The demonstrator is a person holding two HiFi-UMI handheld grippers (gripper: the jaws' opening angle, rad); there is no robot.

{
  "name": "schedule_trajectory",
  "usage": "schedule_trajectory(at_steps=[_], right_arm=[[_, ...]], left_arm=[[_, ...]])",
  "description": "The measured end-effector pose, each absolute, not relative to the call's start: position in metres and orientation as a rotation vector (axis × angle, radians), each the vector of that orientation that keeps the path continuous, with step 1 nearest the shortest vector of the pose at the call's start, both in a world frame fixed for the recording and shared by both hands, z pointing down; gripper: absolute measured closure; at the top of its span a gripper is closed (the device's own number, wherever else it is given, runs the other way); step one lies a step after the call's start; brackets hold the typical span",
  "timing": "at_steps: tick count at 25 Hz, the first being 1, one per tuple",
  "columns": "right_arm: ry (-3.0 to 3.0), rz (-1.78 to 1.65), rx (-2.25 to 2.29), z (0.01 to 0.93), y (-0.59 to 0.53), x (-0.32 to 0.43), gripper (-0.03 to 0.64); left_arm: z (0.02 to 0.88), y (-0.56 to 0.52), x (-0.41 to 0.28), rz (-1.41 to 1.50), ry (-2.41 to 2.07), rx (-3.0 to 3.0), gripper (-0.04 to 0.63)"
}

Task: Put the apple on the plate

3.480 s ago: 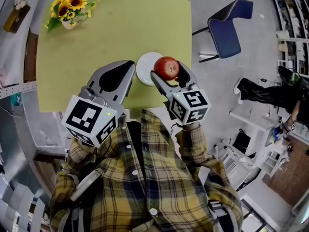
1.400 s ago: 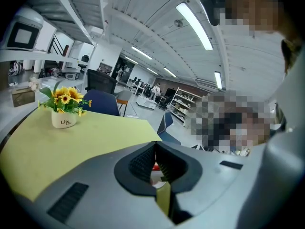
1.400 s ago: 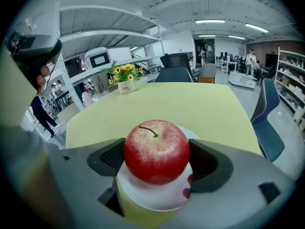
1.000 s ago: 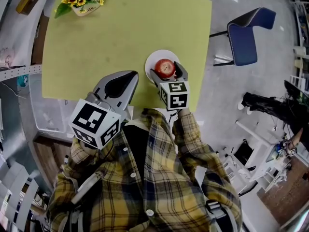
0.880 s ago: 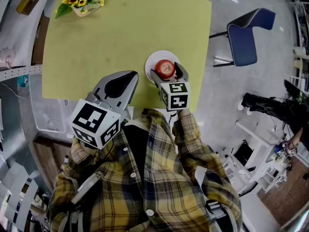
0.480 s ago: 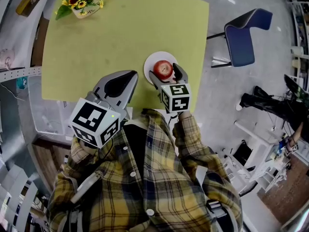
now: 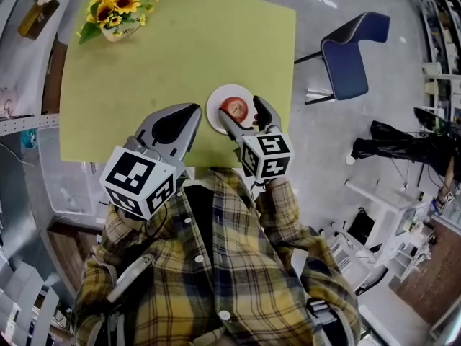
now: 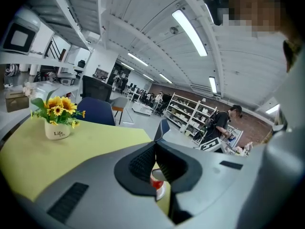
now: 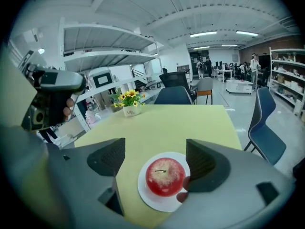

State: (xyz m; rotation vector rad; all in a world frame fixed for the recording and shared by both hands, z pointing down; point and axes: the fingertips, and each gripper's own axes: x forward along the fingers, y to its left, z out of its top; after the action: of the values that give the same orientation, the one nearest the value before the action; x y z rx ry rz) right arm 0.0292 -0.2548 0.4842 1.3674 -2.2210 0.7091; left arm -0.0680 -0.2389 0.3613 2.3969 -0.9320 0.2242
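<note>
apple [image 9: 165, 176] stem-up on plate [image 9: 159, 203] | right tongs [image 9: 156, 160] spread, empty | left tongs [image 8: 155, 156] pressed together

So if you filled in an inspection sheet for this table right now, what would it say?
Surface: yellow-green table, no spills seen.
Job's things: red apple sitting on the white plate, close to the table's near edge.
Clutter: pot of sunflowers at the far left corner.
Grippers: right gripper open, one jaw on each side of the apple; left gripper shut, holding nothing, to the left of the plate.
Cables: nothing seen.
Surroundings: blue chair on the floor to the right of the table; shelving and people far behind.
</note>
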Motion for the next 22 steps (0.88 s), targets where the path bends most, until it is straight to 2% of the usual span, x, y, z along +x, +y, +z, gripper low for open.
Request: schedule_trajectory(at_steps=[11, 13, 18, 22], right_arm=[[-2.514, 0.643, 1.436, 0.364, -0.256, 0.013, 0.241], [-2.552, 0.624, 1.462, 0.345, -0.255, 0.011, 0.308], [-2.632, 0.6, 1.513, 0.305, -0.25, 0.011, 0.413], [-2.639, 0.577, 1.539, 0.294, -0.248, 0.012, 0.526]], left_arm=[[0.323, -0.251, -0.05, 0.143, -0.892, 2.492, 0.586], [0.315, -0.253, -0.048, 0.123, -0.882, 2.509, 0.586], [0.295, -0.254, -0.041, 0.082, -0.858, 2.549, 0.587], [0.286, -0.256, -0.038, 0.062, -0.835, 2.572, 0.587]])
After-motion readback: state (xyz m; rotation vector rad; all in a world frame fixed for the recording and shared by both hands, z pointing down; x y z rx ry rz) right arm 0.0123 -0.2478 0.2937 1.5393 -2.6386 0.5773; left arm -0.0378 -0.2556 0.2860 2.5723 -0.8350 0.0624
